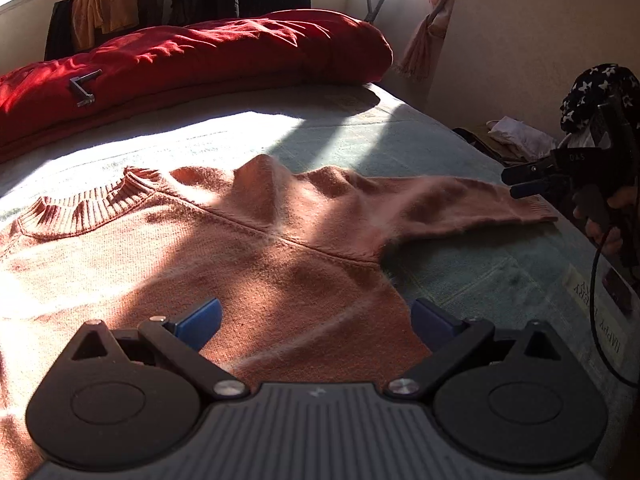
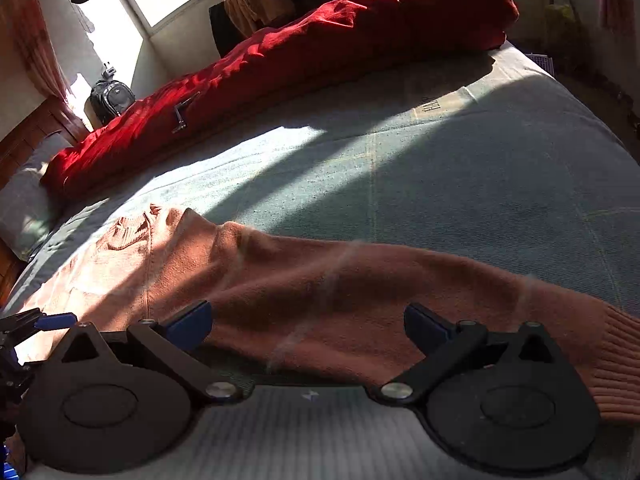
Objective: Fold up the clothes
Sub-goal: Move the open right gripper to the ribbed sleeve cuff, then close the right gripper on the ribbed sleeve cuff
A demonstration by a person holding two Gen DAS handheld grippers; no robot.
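Left wrist view: a salmon-pink knit sweater lies spread on the bed, collar toward the left, one sleeve stretched out to the right, its cuff near the bed edge. The left gripper hovers over the sweater body, jaws released and wide apart, nothing between them. The right gripper shows at the far right by the cuff. Right wrist view: that gripper sits low over the sleeve, jaws likewise spread and holding nothing, fabric lying between and under them without being pinched. A red duvet is bunched along the far side. No fold shows in the visible part; body flat, sleeve extended. Judged so, sleeve and body folds remain.
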